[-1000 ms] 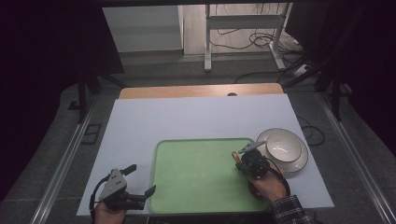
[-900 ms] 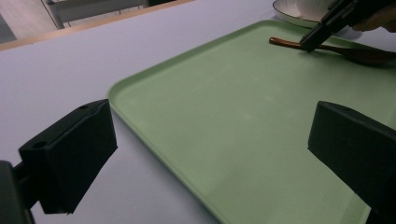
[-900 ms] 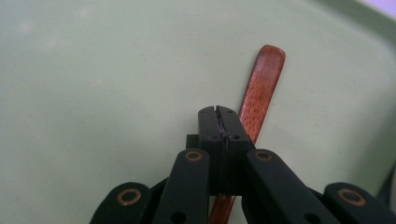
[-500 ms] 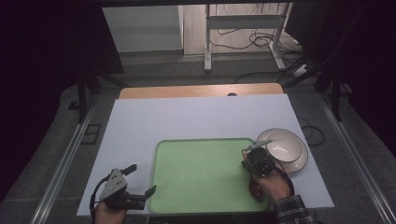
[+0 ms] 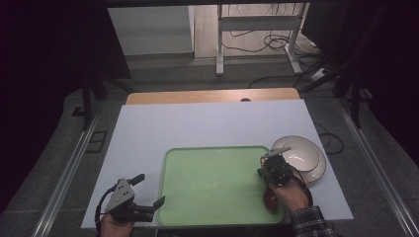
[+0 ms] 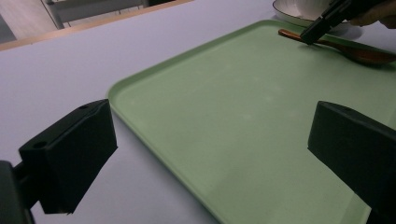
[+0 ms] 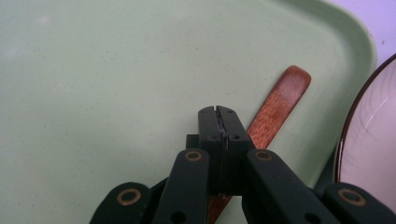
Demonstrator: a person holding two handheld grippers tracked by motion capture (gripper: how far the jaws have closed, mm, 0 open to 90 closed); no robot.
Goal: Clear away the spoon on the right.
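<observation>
Wooden spoon (image 7: 275, 109) hugs the tray's (image 5: 212, 197) right rim under the right tool (image 7: 218, 112), jaws together.

Right gripper (image 5: 271, 170) sits over the green tray's (image 5: 212, 182) right edge, next to a white bowl (image 5: 302, 157); left gripper (image 5: 143, 190) at its lower-left corner.

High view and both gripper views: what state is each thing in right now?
Green plastic tray: flat on the table, holding just the spoon.
Brown wooden spoon: lying flat at the tray's right edge.
White ceramic bowl: upright, empty, beside the tray.
Left hand-held gripper: open, holding nothing.
Right hand-held gripper: shut, over the spoon handle.
</observation>
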